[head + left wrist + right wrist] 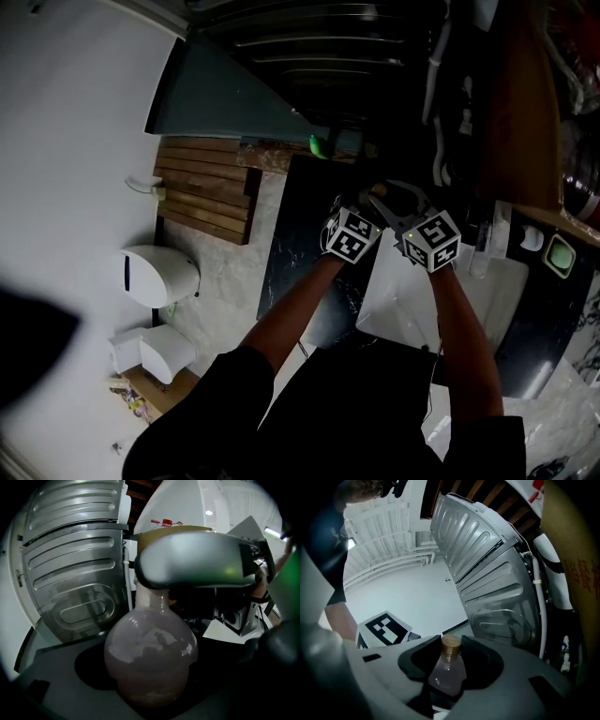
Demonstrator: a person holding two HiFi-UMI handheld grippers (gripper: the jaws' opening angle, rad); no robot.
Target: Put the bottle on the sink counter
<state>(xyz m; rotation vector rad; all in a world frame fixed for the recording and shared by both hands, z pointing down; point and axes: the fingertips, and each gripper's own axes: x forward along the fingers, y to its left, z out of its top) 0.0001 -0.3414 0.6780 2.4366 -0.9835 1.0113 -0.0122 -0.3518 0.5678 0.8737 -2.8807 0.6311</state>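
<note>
Dim bathroom: dark counter (291,253) beside white sink basin (511,281), ribbed metal panel (70,559) behind. Left hand-held gripper (151,679) clasps round belly of flask-shaped bottle (447,672); bottle upright, pinkish liquid inside, at counter next to basin. Right hand-held gripper (394,199) stands parted about corked neck, no press evident. Progress: bottle at counter; whether base rests on it not discernible. Remaining, likely: seat base, release, withdraw both.
</note>
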